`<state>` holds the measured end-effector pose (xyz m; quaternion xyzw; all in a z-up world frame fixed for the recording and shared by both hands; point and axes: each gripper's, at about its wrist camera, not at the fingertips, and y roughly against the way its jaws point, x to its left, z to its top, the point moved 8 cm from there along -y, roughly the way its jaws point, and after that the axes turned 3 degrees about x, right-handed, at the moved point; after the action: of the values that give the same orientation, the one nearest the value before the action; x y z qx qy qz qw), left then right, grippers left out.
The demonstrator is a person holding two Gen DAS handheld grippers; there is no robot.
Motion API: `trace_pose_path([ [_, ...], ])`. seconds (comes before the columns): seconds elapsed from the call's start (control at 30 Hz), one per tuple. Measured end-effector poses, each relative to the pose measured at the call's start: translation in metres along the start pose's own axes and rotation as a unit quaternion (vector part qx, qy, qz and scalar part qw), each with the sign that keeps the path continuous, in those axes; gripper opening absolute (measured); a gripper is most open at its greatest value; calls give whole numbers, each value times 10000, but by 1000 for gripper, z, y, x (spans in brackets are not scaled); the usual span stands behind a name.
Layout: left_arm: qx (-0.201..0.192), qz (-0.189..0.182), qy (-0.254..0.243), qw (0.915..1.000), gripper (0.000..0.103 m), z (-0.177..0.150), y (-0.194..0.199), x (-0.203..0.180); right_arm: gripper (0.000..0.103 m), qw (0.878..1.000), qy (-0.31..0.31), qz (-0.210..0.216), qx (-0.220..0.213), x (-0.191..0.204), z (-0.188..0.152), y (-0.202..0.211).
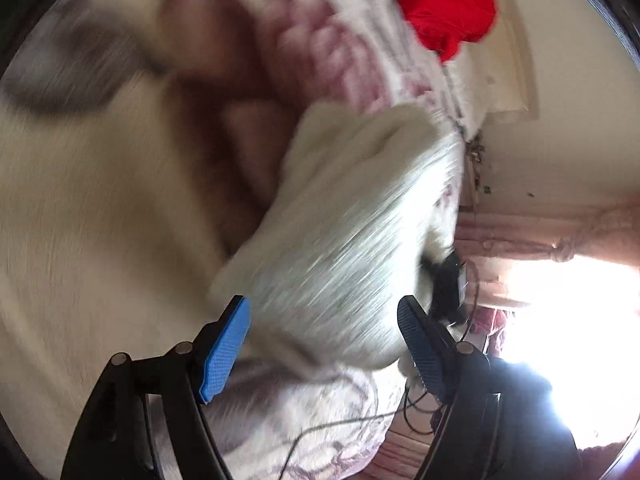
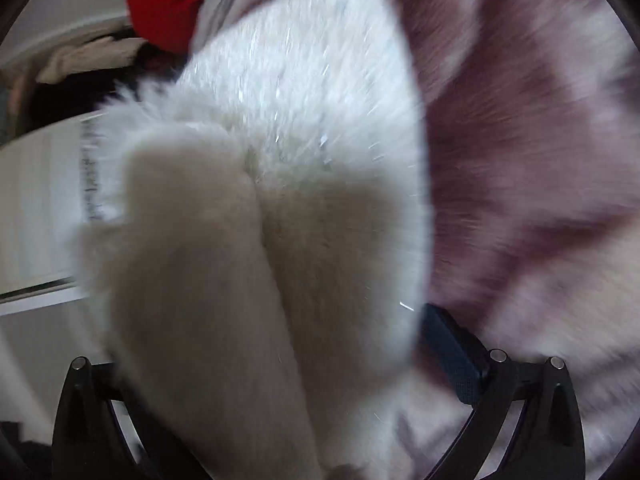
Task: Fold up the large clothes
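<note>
A white fluffy garment (image 1: 340, 240) hangs bunched in front of the left gripper (image 1: 324, 340), over a pink and white patterned bedspread (image 1: 312, 40). The left gripper's blue pads (image 1: 224, 352) stand wide apart with the fur between them, not pinched. In the right wrist view the same white garment (image 2: 272, 200) fills the middle and covers the right gripper (image 2: 280, 380); only its right finger (image 2: 452, 356) shows beside the fur. The picture is blurred by motion.
A red garment (image 1: 444, 0) lies at the far end of the bed and also shows in the right wrist view (image 2: 164, 4). A bright window with pink curtains (image 1: 560, 240) is on the right. Cables (image 1: 420, 404) lie on the bedspread. A white cabinet (image 2: 36, 216) stands left.
</note>
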<state>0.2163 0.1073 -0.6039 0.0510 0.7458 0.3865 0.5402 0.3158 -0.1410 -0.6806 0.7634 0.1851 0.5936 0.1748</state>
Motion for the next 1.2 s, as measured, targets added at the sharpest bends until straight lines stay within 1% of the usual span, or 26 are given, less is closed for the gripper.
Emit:
trace_pose_path([
  [0.07,-6,137,99,9999,75,-14,-7,13,103,9998,65,171,11,8,3,-12],
  [0.1,-16,177,113,9998,75,-19,-6,16,98,9997,119,210,-79,13,5,-16],
  [0.13,-15,184,158,9997,75,-23,-8,20,90,9995,21,243,-219,15,6,-16],
  [0.17,-60,224,230,9995,75,-25,-7,22,75,9984,-190,270,-449,15,5,-13],
  [0.2,-108,231,268,9993,75,-27,-5,24,65,9955,-459,309,-766,14,1,-5],
  [0.27,-265,245,290,9989,75,-26,6,22,60,9863,-929,392,-1307,12,-19,12],
  [0.3,-333,253,276,9987,75,-24,11,20,60,9795,-1179,468,-1568,12,-37,20],
  [0.37,-507,333,197,9980,75,-20,29,18,59,9624,-1707,588,-2030,9,-78,29],
  [0.43,-615,476,106,9969,75,-18,43,20,60,9291,-2454,826,-2642,1,-138,35],
  [0.47,-678,656,33,9955,75,-16,53,23,60,9119,-2786,888,-2880,-4,-167,35],
  [0.5,-702,896,-53,9935,75,-17,63,33,64,8949,-3083,923,-3093,-9,-198,30],
  [0.53,-729,1194,-169,9900,75,-16,67,39,67,8823,-3345,1015,-3153,-16,-220,21],
  [0.57,-741,1520,-327,9851,75,-15,69,46,74,8739,-3619,1042,-3073,-26,-239,10],
  [0.6,-715,1872,-481,9785,75,-16,67,55,78,8688,-3904,1009,-2873,-40,-255,-5],
  [0.63,-650,2265,-652,9697,75,-18,62,65,81,8711,-3964,950,-2739,-46,-259,-10],
  [0.67,-558,2675,-893,9578,75,-20,57,74,85,8793,-3955,816,-2525,-51,-262,-14],
  [0.73,-358,3159,-1162,9410,75,-26,42,95,85,8996,-3728,701,-2163,-50,-261,-6],
  [0.83,-11,3487,-1286,9284,75,-38,11,125,86,9303,-3184,154,-1817,-38,-258,29],
  [0.87,-13,3618,-1354,9224,77,-41,4,133,86,9368,-3052,-94,-1710,-36,-259,41],
  [0.9,-95,3664,-1450,9191,85,-41,0,133,86,9420,-2894,-344,-1665,-31,-260,58],
  [0.93,-170,3650,-1517,9184,98,-40,-4,132,86,9452,-2759,-527,-1663,-24,-257,72],
  [0.97,-194,3571,-1534,9212,103,-40,-10,132,86,9483,-2621,-753,-1623,-15,-251,79],
  [1.07,-415,3761,-1499,9134,103,-37,-16,136,86,9609,-1921,-1299,-1513,12,-234,116],
  [1.13,-776,3744,-1423,9130,103,-36,-14,137,86,9686,-1261,-1613,-1408,34,-228,131],
  [1.17,-900,3710,-1378,9139,103,-36,-13,137,90,9721,-791,-1797,-1281,47,-210,127],
  [1.2,-981,3675,-1335,9152,103,-38,-11,138,96,9737,-490,-1898,-1163,56,-200,122],
])
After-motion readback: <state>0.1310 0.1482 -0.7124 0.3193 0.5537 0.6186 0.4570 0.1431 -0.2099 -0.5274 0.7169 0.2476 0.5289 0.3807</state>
